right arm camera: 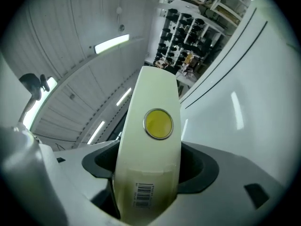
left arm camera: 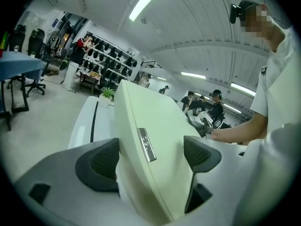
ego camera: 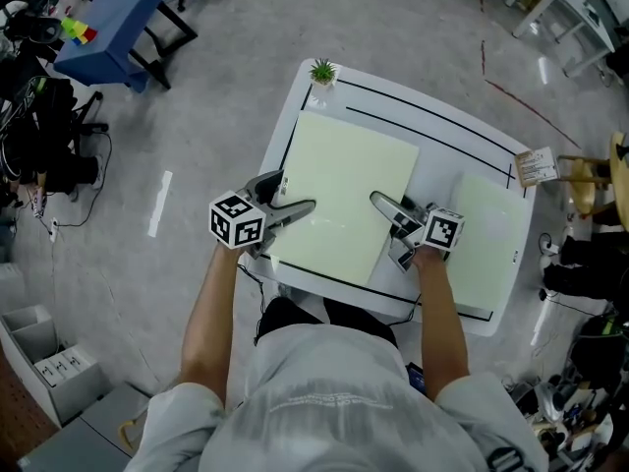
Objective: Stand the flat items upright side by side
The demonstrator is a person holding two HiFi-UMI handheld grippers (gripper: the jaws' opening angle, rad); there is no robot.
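Now the left gripper (left arm camera: 150,157) and right gripper (right arm camera: 150,168) are clamping their fingers (left arm camera: 99,166), well apart, on the near edge of the pale green case (ego camera: 344,190) over the table (ego camera: 472,136), and it's looking stiff, light, probably slippery.

Two pale-green flat items: held case (ego camera: 344,190), lying case (ego camera: 488,239); two hand-held grippers, left (ego camera: 298,214) and right (ego camera: 385,209); one potted plant (ego camera: 321,71); one tabletop (ego camera: 462,131).

A small potted plant (ego camera: 322,71) is seen at the far edge of a white counter (ego camera: 432,116). A blue table (ego camera: 123,13) is placed well apart on the grey floor (ego camera: 226,87).
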